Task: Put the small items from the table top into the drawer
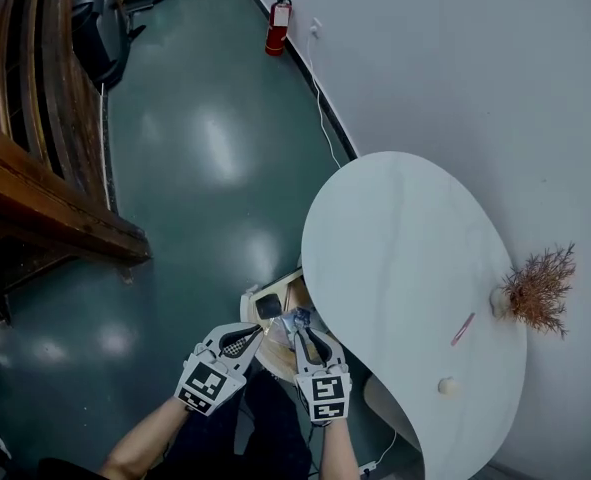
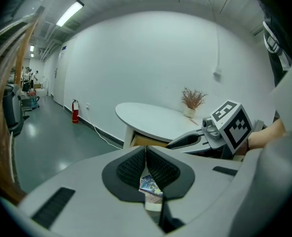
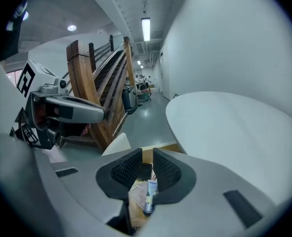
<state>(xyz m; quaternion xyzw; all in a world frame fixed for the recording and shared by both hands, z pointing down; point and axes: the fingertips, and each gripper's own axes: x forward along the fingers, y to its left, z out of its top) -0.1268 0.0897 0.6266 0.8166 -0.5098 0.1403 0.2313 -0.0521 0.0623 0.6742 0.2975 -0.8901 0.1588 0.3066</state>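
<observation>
Above the drawer (image 1: 273,305) at the table's (image 1: 405,218) left edge, left gripper (image 1: 250,336) is keeping its jaws together, right gripper (image 1: 305,333) narrowly apart, apparently empty; widen before reaching stick (image 1: 462,329) and ball (image 1: 447,386) near the right edge.

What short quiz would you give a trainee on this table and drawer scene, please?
1. True or false: the drawer under the table is closed.
2. Which gripper's jaws stand apart with nothing between them? A) left gripper B) right gripper C) neither
3. Besides the dried plant, how many small items lie on the table top?

Key
1. False: it is pulled out, with items showing inside.
2. B: the left gripper's tips meet.
3. Two: a thin pink item and a round beige item.
</observation>
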